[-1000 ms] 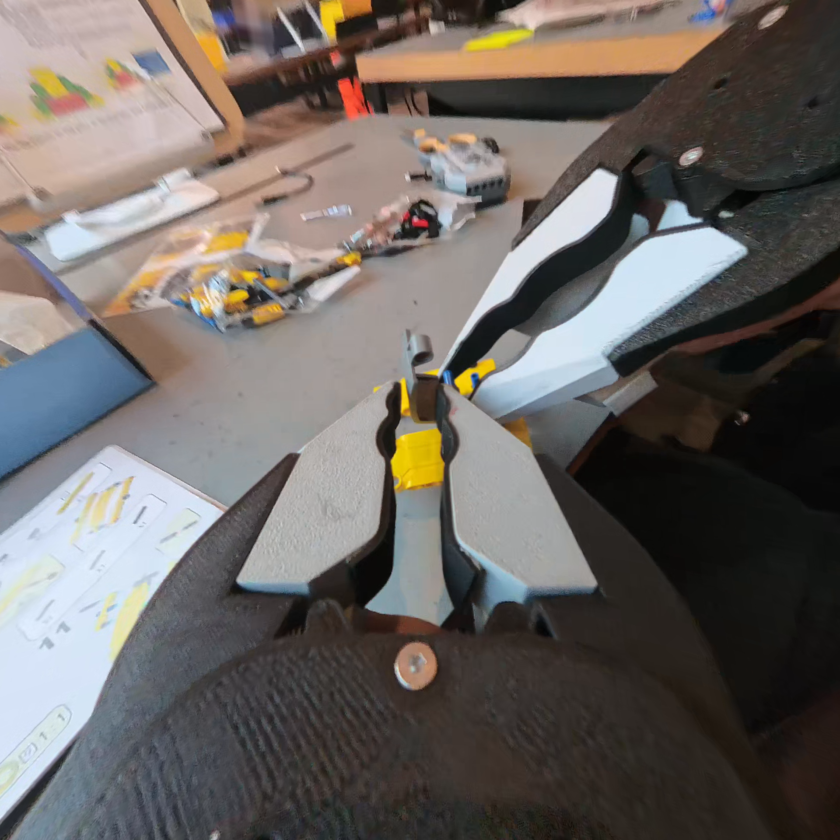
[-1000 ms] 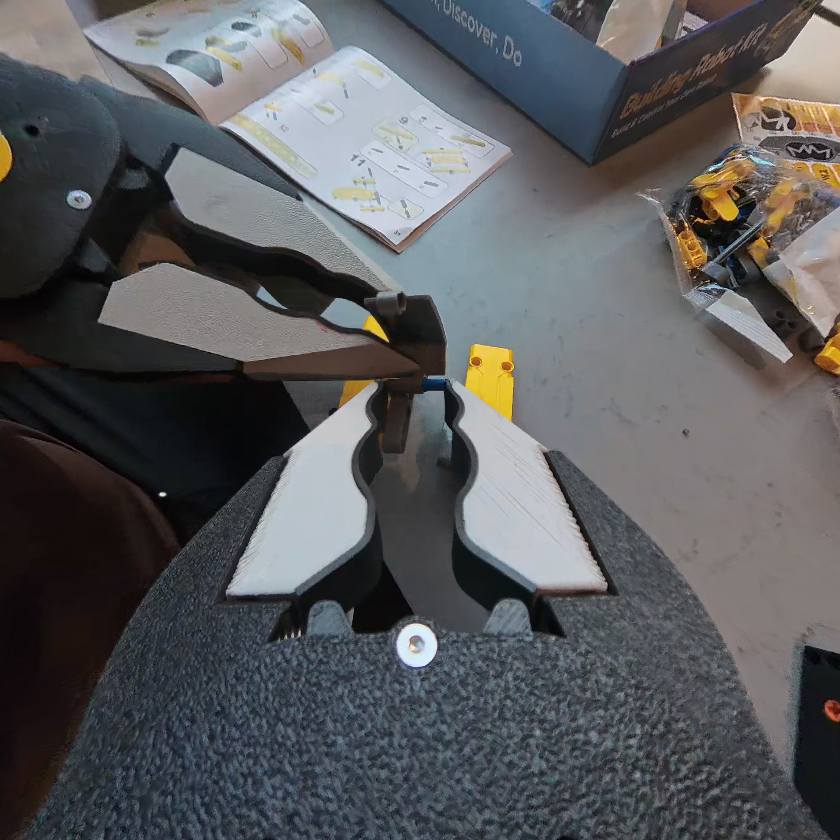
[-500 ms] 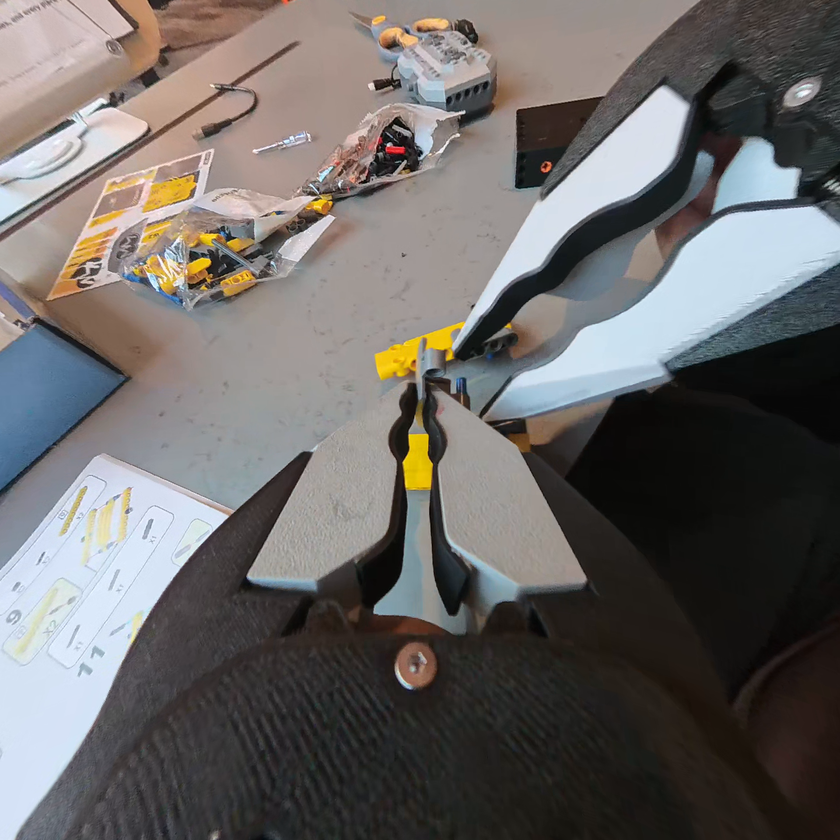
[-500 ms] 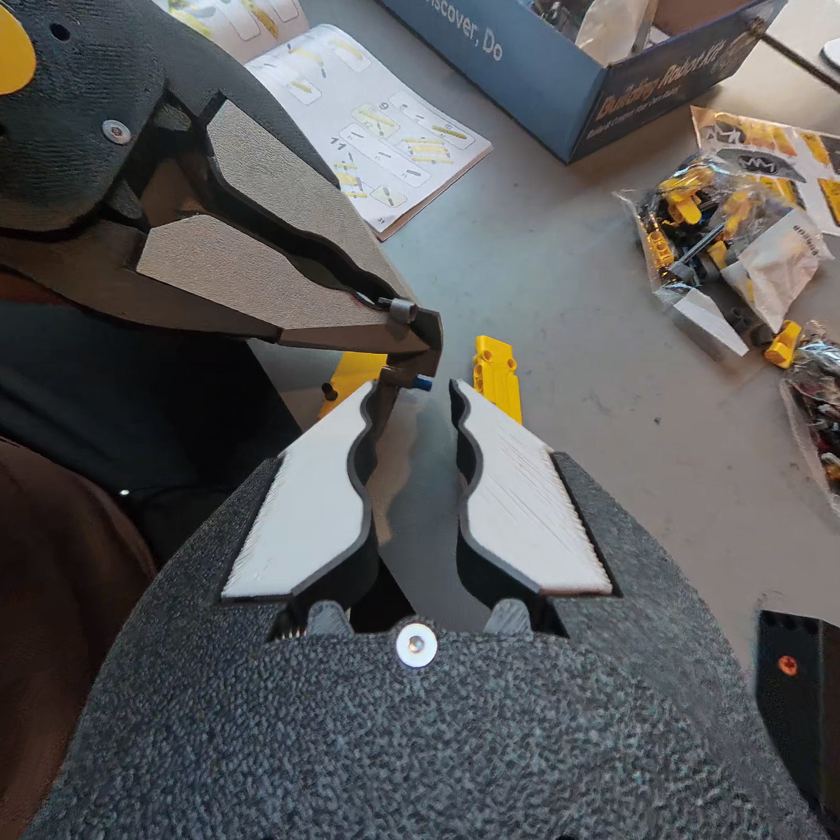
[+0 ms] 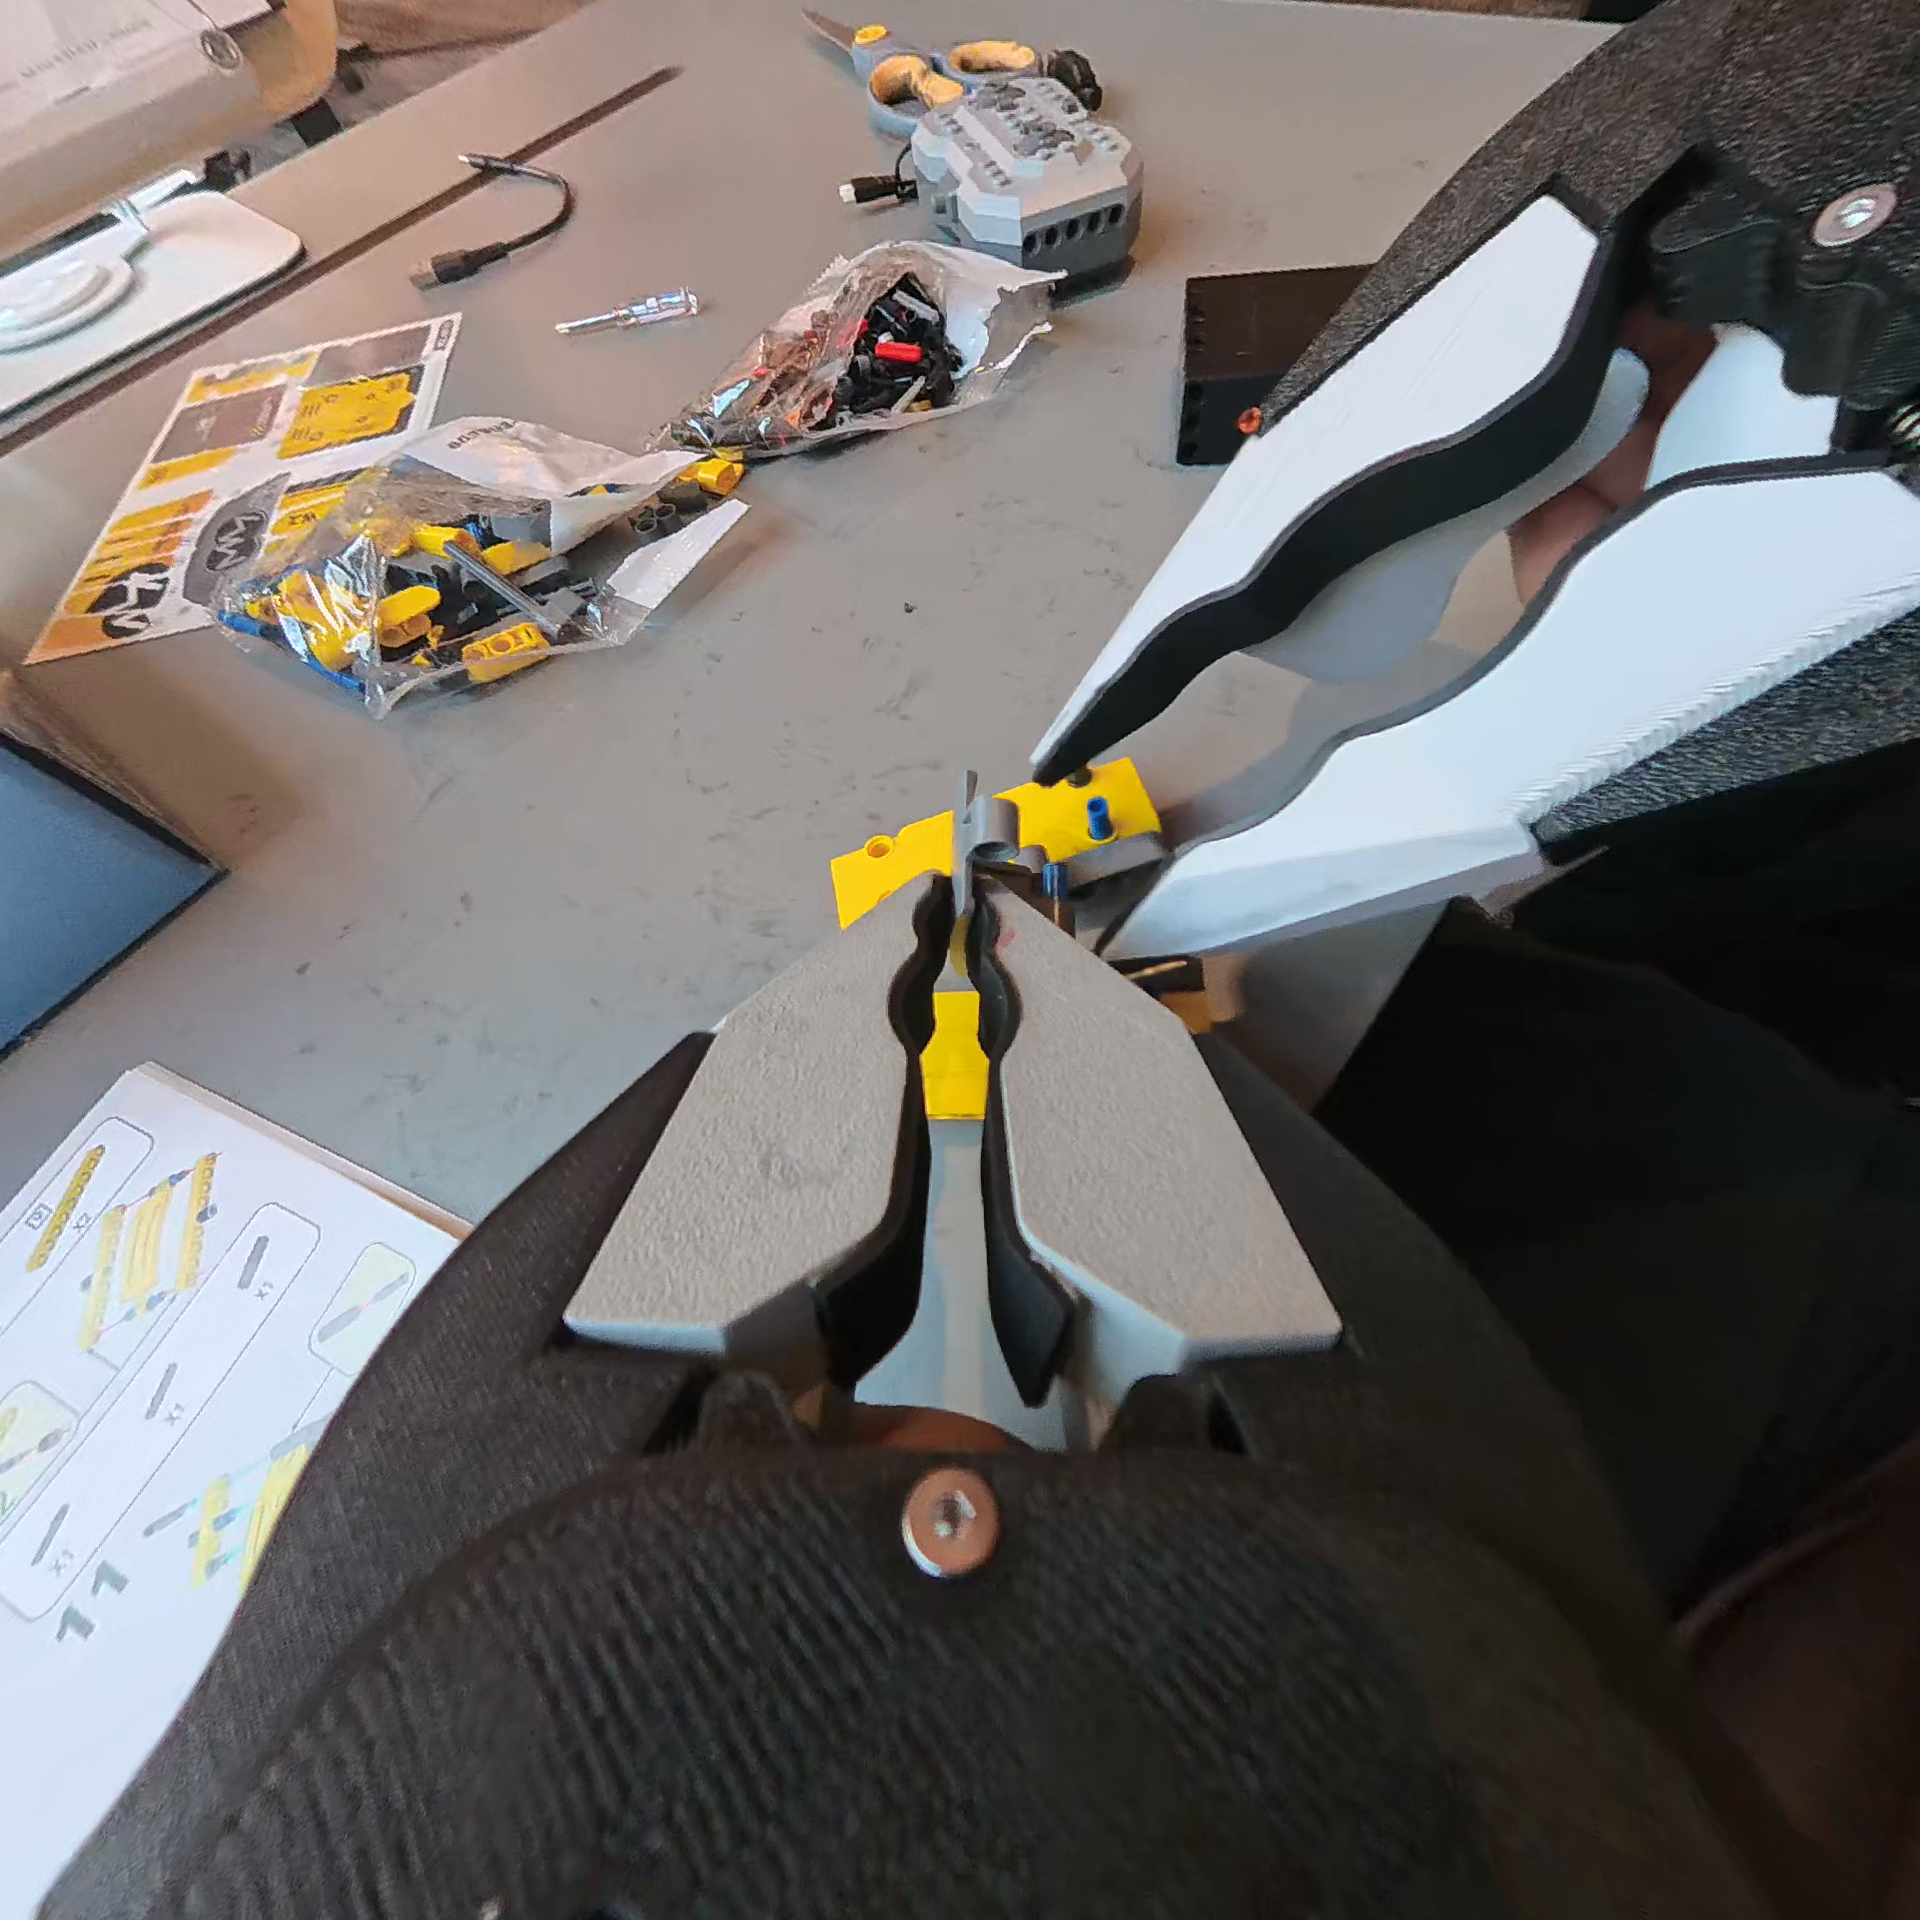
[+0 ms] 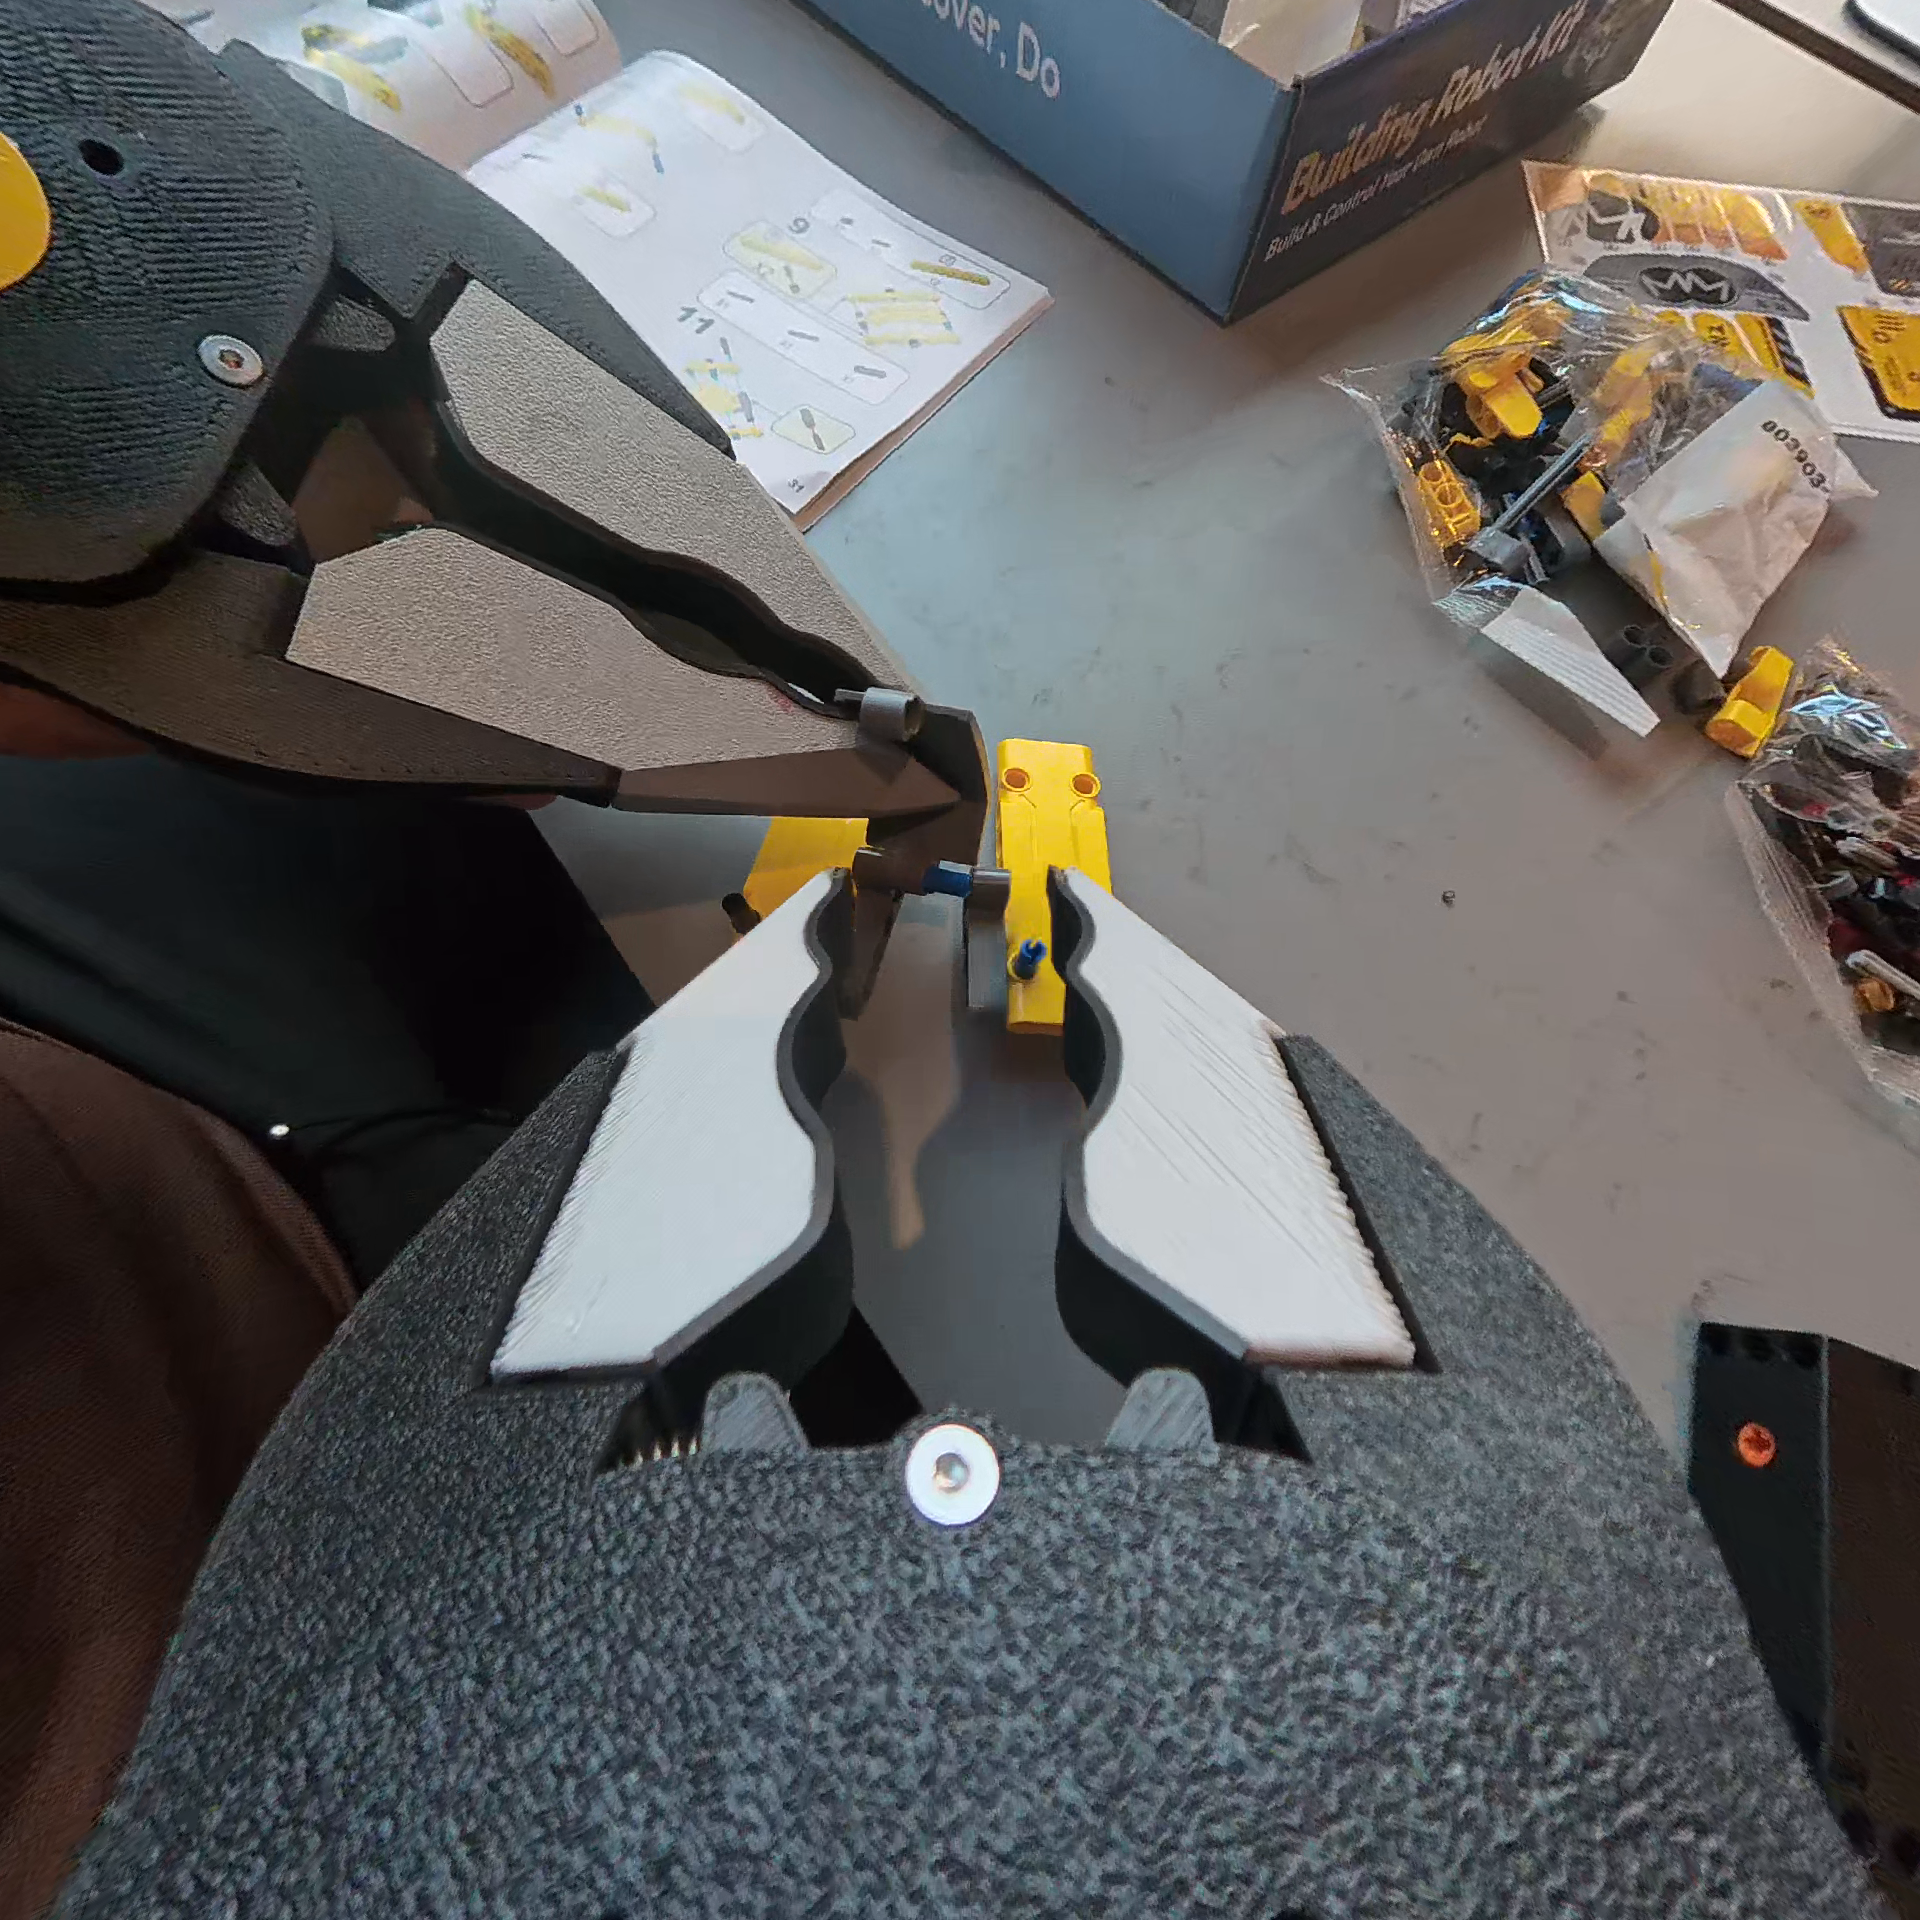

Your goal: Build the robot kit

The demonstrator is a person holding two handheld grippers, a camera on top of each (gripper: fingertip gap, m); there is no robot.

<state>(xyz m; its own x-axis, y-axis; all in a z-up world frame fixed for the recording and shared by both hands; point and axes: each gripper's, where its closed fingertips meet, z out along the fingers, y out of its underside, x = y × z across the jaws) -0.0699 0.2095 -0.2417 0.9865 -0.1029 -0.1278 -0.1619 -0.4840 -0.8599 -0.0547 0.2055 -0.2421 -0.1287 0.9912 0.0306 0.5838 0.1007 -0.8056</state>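
Your left gripper (image 5: 961,914) is clenched on a grey connector piece (image 5: 982,836) — your right gripper (image 6: 945,914) is released, straddling the yellow beam (image 6: 1044,831) on the table (image 6: 1299,831).

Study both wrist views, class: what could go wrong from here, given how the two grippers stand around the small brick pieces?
1. The left gripper pinches the grey connector piece only at its tips, so the piece might twist or slip.
2. The right gripper is open around the yellow beam and its blue pin; closing off-centre could knock them.
3. All this sits near the grey table edge, so a dropped piece may fall off.
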